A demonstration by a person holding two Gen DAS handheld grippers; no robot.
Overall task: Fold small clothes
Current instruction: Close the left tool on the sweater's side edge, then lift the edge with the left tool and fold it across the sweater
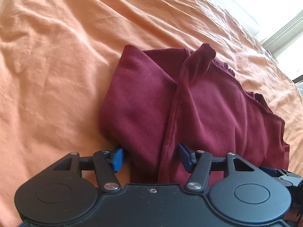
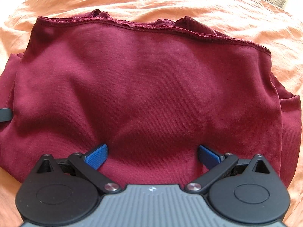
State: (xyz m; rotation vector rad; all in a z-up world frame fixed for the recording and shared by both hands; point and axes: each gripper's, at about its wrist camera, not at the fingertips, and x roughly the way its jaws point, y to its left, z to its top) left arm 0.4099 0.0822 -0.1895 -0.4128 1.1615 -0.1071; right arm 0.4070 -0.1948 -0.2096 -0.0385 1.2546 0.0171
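You are tilting your left gripper (image 1: 150, 158) steeply down at the near edge of the maroon garment (image 1: 189, 102), its blue pads straddling a bunched fold with jaws partly apart, though I cannot tell if they are pinching it. Your right gripper (image 2: 152, 156) is hanging open over the soft knit cloth, which is lying folded, stitched hem outermost, on the wrinkled orange sheet (image 2: 151, 1).

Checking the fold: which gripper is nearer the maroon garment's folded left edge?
Left. The left gripper straddles the maroon garment at that edge; the right gripper sits over its middle.
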